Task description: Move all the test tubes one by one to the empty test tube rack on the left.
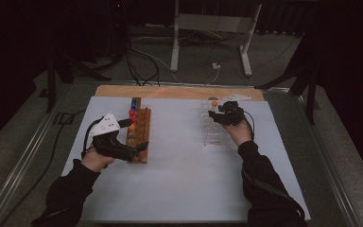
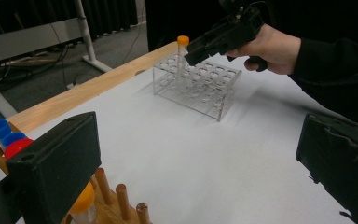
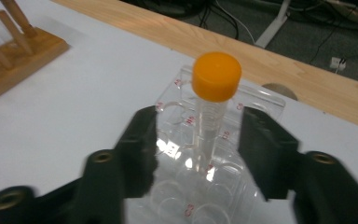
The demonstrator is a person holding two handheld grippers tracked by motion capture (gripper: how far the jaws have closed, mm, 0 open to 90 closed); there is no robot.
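Right jaws (image 3: 198, 154): nearest the lens in the right gripper view, partly closed, one on each side of the tube; a gap shows on both sides, so they grip nothing.
Tube (image 3: 212, 107): clear, orange cap, upright in a hole of the rack; long axis vertical, cap up, base down in the hole.
Rack (image 3: 265, 100): clear plastic, on the white tabletop (image 1: 179, 165) at about 1 o'clock in the high view, near the far edge; the tube sits in a far-side hole.
Right gripper (image 1: 216, 115): hand behind it at 5 o'clock, jaws aimed toward 10 o'clock over the rack.
Left gripper (image 1: 137, 139): at about 10 o'clock in the high view, beside the wooden rack (image 1: 139, 135); in its own view the jaws stand wide with nothing between them.
Wooden rack: holds capped tubes, red and blue caps at its far end, an orange cap close under the left jaw.
Step in hand, as I read it: either taking hold of the tube or letting it go in its hole; the pictures do not settle which.
Doing it well: keep the jaws level and centred on the tube just below the cap, close evenly so it is not pushed sideways, then move straight along its axis; a tilt would bind it in the hole or drag the light rack.
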